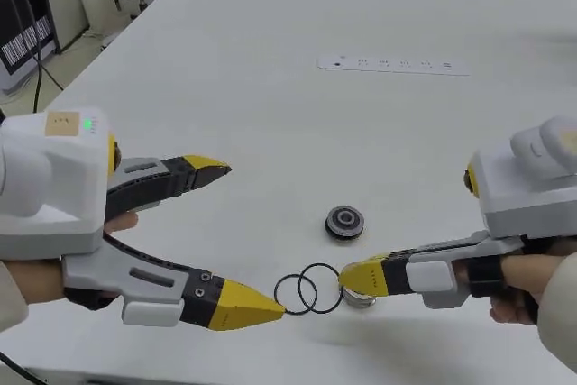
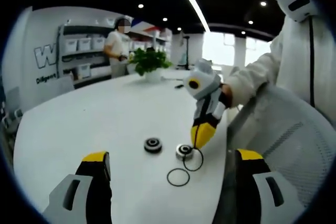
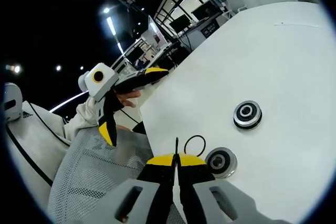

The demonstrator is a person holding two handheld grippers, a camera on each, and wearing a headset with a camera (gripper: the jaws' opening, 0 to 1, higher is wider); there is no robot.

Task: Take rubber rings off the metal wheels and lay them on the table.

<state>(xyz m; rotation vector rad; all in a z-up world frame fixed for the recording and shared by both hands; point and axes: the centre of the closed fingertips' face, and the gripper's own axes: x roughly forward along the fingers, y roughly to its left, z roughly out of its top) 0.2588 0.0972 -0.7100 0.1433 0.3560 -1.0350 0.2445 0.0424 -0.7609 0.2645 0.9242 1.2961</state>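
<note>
Left gripper (image 1: pixel 255 239): fingers released. Right gripper (image 1: pixel 350 279): fingers clenched on a rubber ring (image 1: pixel 317 265) beside the second ring (image 1: pixel 276 293), which lies on the table (image 1: pixel 270 87). The rings are judged light and limp, so pinch the band. Near wheel (image 1: pixel 362 299) and far wheel (image 1: pixel 344 222) are rigid.

Right tongs (image 1: pixel 347 279) pinching ring (image 1: pixel 319 266), left tongs (image 1: pixel 252 239) spread

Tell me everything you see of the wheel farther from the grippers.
The far wheel is a small round disc of silvery metal, with a dark band around a pale hub. It lies flat on the white table and touches nothing else. The other wheel lies apart from it, nearer the person.
</note>
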